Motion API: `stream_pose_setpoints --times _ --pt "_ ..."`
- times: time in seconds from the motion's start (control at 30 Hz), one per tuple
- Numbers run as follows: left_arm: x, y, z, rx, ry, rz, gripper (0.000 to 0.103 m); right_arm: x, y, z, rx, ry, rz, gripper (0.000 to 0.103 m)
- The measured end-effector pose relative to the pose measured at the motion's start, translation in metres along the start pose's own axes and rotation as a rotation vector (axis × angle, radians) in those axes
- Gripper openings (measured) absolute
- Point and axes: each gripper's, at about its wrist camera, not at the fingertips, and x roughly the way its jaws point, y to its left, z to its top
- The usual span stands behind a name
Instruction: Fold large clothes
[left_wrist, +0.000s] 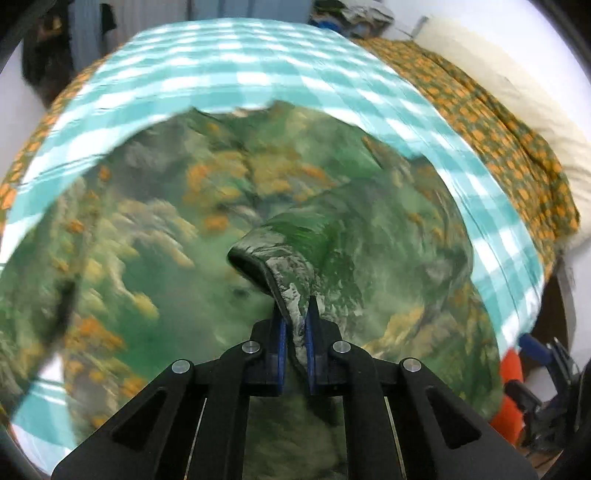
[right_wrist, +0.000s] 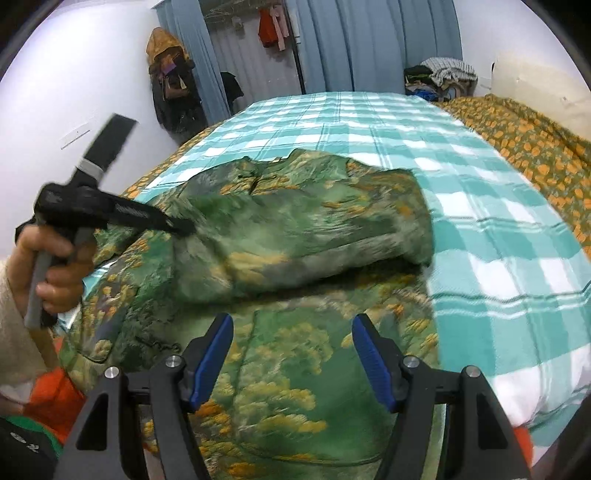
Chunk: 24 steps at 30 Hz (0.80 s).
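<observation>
A large green jacket with an orange and cream landscape print (right_wrist: 295, 236) lies on a teal checked blanket (right_wrist: 480, 206) on the bed. It also fills the left wrist view (left_wrist: 184, 221). My left gripper (left_wrist: 295, 332) is shut on the jacket's sleeve cuff (left_wrist: 266, 262) and holds the sleeve lifted over the jacket body. In the right wrist view the left gripper (right_wrist: 184, 227) is at the left, its tips in the fabric. My right gripper (right_wrist: 291, 354) is open and empty, just above the jacket's lower part.
An orange-flowered green bedspread (right_wrist: 535, 155) lies along the bed's right side by a cream pillow (right_wrist: 535, 85). A clothes pile (right_wrist: 439, 79), blue curtains (right_wrist: 369, 40) and hanging bags (right_wrist: 170, 74) stand at the far wall. An orange item (right_wrist: 55, 398) is at the near left.
</observation>
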Motion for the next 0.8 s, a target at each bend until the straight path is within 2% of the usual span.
stream_pose_setpoints --times 0.17,0.33,0.47,0.6,0.67,0.8 --pt "0.018 0.045 0.028 -0.069 0.000 0.049 0.007 0.020 -0.026 0.032 -0.024 -0.012 -0.051 0.068" --pt "0.046 0.054 0.020 -0.068 0.022 0.092 0.007 0.067 -0.047 0.080 -0.026 0.001 -0.068 0.068" --pt "0.057 0.054 0.012 -0.086 0.022 0.107 0.008 0.120 -0.047 0.112 -0.060 0.016 -0.069 0.068" --pt "0.061 0.052 0.007 -0.065 0.022 0.131 0.008 0.185 -0.051 0.110 -0.051 0.129 -0.075 0.068" --pt "0.064 0.051 0.005 -0.053 0.028 0.138 0.008 0.204 -0.051 0.100 -0.065 0.164 -0.087 0.068" --pt "0.074 0.054 0.000 -0.057 0.041 0.143 0.010 0.220 -0.048 0.089 -0.076 0.181 -0.110 0.068"
